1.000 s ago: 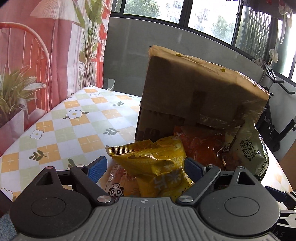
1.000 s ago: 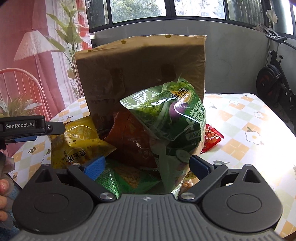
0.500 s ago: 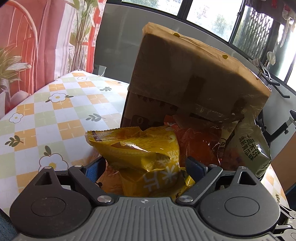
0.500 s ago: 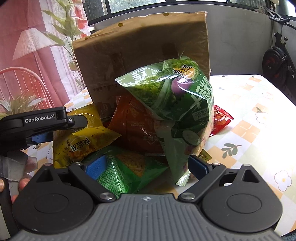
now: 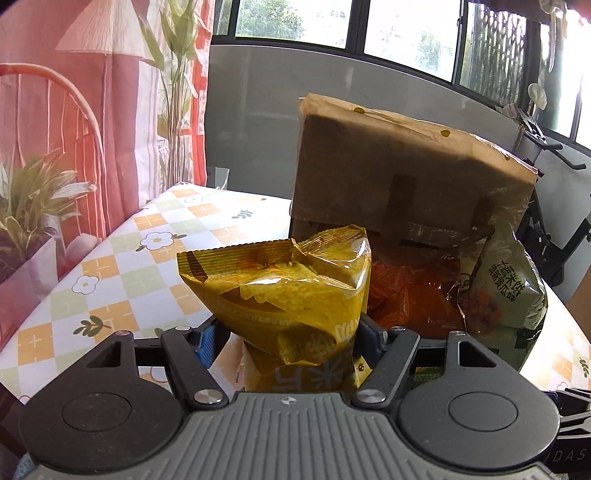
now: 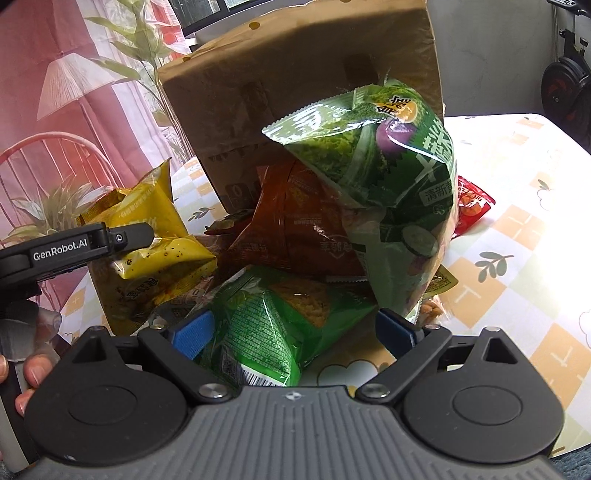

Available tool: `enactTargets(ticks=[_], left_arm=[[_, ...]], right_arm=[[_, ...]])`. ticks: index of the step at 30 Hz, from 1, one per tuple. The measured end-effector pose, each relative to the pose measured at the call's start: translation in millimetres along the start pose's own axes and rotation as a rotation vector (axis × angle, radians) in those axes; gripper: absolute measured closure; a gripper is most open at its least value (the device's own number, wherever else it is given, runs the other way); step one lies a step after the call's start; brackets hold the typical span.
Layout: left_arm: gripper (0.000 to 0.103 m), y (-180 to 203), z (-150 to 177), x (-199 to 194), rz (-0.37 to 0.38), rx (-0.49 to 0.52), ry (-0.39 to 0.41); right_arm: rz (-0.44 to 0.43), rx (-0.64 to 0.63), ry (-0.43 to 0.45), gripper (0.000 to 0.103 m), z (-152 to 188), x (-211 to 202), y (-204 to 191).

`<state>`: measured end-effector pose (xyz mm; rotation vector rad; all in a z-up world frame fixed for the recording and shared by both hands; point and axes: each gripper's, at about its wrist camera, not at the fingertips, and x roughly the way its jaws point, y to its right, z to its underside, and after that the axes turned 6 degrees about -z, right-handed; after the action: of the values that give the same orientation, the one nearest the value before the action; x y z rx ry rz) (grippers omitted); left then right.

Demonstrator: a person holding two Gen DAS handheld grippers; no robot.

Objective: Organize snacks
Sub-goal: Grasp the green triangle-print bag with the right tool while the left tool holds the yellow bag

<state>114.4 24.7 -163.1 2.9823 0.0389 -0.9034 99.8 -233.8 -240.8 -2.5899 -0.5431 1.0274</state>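
My left jaws (image 5: 286, 338) have just been closing on the crinkled yellow foil snack bag (image 5: 291, 295), which stands between them on the checked bench (image 5: 110, 273) before the brown cardboard box (image 5: 399, 177). It appears light, puffed, slippery; grip low across its body, gently. My right jaws (image 6: 295, 330) stand wide over the green foil snack bag (image 6: 273, 328).

Looks like a home, some sunroom or balcony corner: counter (image 5: 122, 258) under a flowery checked cloth, printed lamp-and-chair curtain (image 5: 92, 110), wide windows (image 5: 406, 33) onto trees, exercise bike (image 6: 565, 88) parked by the wall.
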Motion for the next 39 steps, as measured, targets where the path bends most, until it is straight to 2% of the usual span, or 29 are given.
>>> enactTargets(ticks=[3, 5, 7, 13, 22, 28, 32, 35, 39], left_arm=[[0.029, -5.9, -1.4, -10.0, -0.027, 0.005, 0.026], [0.029, -5.4, -0.6, -12.1, -0.045, 0.019, 0.002], [0.029, -6.7, 2.1, -13.5, -0.032, 0.022, -0.019], [0.029, -17.2, 3.0, -11.7, -0.051, 0.000, -0.019], [0.029, -17.3, 7.1, -7.9, -0.034, 0.009, -0.022], [0.029, -18.3, 8.0, -3.4, -0.046, 0.010, -0.046], [0.029, -15.8, 6.9, -5.5, -0.079, 0.019, -0.043], [0.029, -21.3, 6.1, -7.0, -0.085, 0.000, -0.031], [0.029, -31.8, 5.5, -7.3, -0.103, -0.025, -0.017]], right_arm=[[-0.003, -0.001, 0.005, 0.007, -0.8, -1.7, -5.3], [0.005, 0.003, 0.005, 0.007, -0.8, 1.3, -8.4], [0.030, 0.005, -0.003, 0.007, -2.5, 11.7, -15.2], [0.051, -0.039, -0.044, 0.008, 0.5, 32.5, -27.9], [0.055, -0.015, -0.036, 0.008, 0.7, 28.4, -21.5], [0.020, -0.029, -0.007, 0.008, -3.2, 16.1, -29.3], [0.114, -0.055, 0.002, 0.009, -6.8, 18.2, -41.6], [0.120, -0.026, -0.012, 0.009, -12.6, 27.2, -43.6], [0.178, -0.006, -0.028, 0.008, -19.4, 40.4, -44.9]])
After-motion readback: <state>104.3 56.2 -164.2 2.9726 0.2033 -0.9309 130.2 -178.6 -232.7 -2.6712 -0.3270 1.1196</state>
